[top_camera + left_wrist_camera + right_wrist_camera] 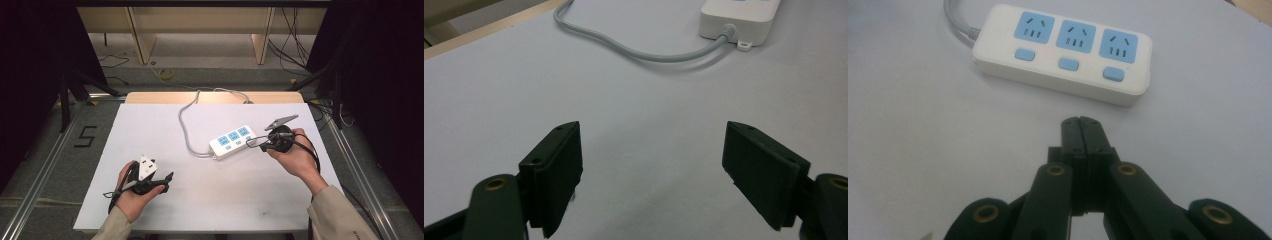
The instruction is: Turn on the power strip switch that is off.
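A white power strip [233,141] with three blue sockets and three blue buttons lies right of the table's middle; its grey cord [187,130] loops back toward the far edge. In the right gripper view the strip [1063,52] lies just ahead of my right gripper [1081,122], whose jaws are pressed together with nothing between them. From above, the right gripper [255,143] points at the strip's near right end, a little apart from it. My left gripper [169,179] rests at the front left, jaws wide apart and empty [651,155], facing the strip's cord end [736,17].
The white table [150,125] has a wooden strip along its far edge. Metal rails run down both sides. Beyond the table lie floor cables and wooden furniture legs. A "5" mark is on the floor at the left.
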Motion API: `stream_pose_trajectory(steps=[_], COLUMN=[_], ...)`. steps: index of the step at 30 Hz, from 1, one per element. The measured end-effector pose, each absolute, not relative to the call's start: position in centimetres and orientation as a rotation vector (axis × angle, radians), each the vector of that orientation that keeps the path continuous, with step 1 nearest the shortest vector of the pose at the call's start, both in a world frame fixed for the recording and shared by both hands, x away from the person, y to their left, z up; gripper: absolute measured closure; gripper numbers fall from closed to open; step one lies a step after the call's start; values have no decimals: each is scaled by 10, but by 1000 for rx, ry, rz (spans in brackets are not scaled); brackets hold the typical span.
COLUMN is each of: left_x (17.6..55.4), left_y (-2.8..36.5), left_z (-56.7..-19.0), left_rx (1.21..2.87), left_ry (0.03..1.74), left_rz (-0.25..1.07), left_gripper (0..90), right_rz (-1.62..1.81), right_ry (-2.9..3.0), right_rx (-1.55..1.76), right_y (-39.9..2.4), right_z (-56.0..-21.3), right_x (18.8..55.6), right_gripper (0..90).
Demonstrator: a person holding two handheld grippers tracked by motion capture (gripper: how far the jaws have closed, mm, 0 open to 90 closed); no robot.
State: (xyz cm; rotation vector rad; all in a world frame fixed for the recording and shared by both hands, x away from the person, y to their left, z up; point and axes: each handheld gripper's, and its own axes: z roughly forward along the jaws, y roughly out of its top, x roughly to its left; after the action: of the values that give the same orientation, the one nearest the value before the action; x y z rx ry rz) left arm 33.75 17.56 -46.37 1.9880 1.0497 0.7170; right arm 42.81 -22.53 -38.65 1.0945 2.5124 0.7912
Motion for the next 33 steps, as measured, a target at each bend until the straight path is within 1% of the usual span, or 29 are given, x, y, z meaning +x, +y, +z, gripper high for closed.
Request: stream_pose_trajectory(steps=[33], left_x=[338], left_y=[175], left_z=[-464], left_rx=[1992], left_ry=[1048], left_rz=[713], left_gripper=[242], right_rz=[733], right_ry=[2529], right_rx=[1120], right_y=[-215], right_z=[-385], right_x=[456], right_gripper=[900])
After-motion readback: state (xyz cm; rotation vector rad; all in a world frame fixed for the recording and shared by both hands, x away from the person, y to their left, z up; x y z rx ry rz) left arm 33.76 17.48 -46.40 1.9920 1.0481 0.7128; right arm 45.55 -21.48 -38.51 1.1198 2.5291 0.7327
